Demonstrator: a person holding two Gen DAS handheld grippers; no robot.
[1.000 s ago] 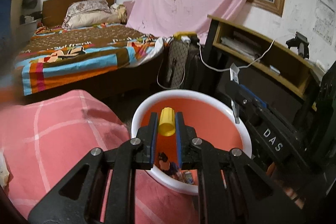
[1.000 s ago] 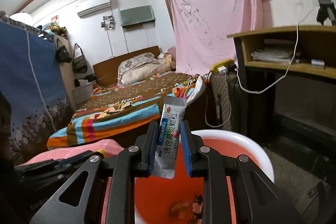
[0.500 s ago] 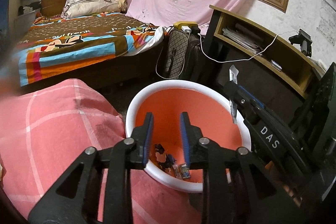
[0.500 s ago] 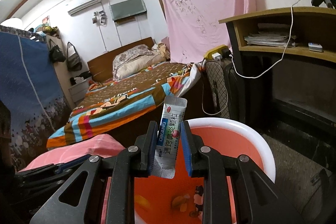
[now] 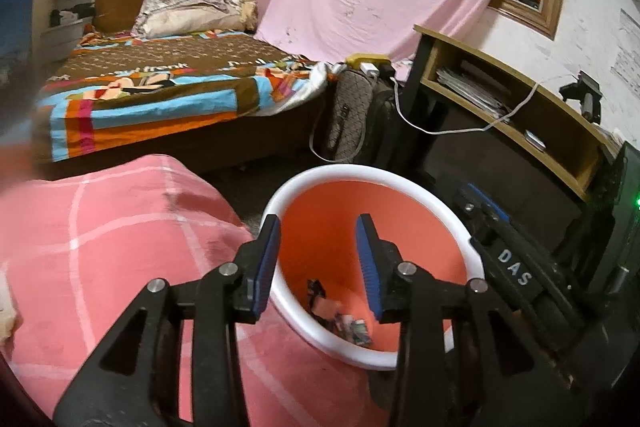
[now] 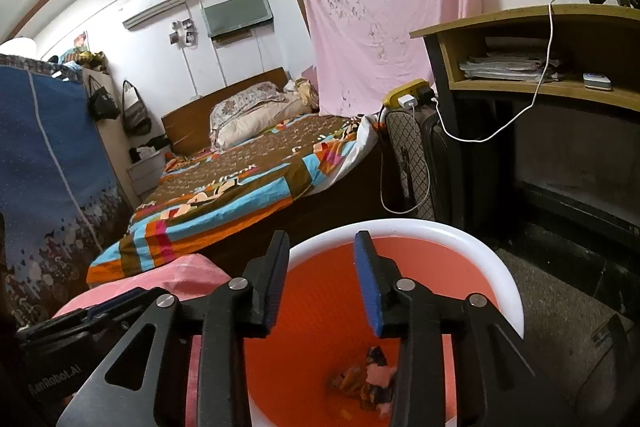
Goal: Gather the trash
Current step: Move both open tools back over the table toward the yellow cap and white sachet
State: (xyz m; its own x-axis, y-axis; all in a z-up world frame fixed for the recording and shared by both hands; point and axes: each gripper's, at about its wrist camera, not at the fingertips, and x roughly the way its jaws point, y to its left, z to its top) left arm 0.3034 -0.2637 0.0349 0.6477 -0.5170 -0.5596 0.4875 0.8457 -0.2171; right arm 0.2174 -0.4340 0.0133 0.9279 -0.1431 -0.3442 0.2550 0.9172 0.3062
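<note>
Left gripper (image 5: pixel 316 259) and right gripper (image 6: pixel 322 275) are held over the orange bin (image 5: pixel 460 227); both jaws have just been opening, nothing between them. Trash (image 6: pixel 370 379), seemingly wrappers, is seen at the bottom.

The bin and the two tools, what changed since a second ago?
Both let go. The left tool dropped its yellow cap and the right tool dropped its packet; both have just been opening and now stand open with nothing between them. The bin stayed put beside the pink blanket, with trash at its bottom.
</note>
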